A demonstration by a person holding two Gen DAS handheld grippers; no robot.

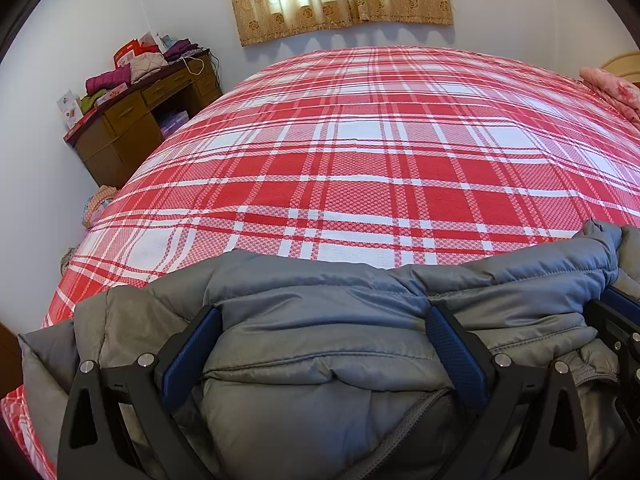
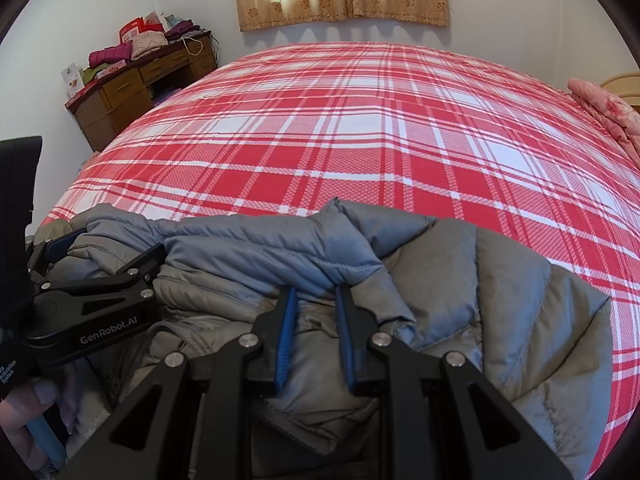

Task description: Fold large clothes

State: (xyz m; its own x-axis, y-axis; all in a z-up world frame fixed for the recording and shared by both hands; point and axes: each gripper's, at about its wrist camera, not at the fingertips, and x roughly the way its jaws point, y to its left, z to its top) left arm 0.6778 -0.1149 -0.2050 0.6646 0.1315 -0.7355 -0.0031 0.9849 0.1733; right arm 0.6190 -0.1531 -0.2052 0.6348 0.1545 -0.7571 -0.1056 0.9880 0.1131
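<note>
The grey puffer jacket (image 1: 320, 344) is bunched on the near edge of the plaid bed (image 1: 360, 152), its long axis running sideways across both claws. The left claw (image 1: 324, 320) straddles a wide quilted fold, spread apart; the right claw (image 2: 316, 300) pinches a slick blue-grey ridge dead ahead, the nearer grab.

Our right gripper (image 2: 316, 298) pinches a fold of the grey puffer jacket (image 2: 500, 300); our left gripper (image 2: 108, 246) spreads wide over it on the plaid bed (image 2: 360, 140).
</note>
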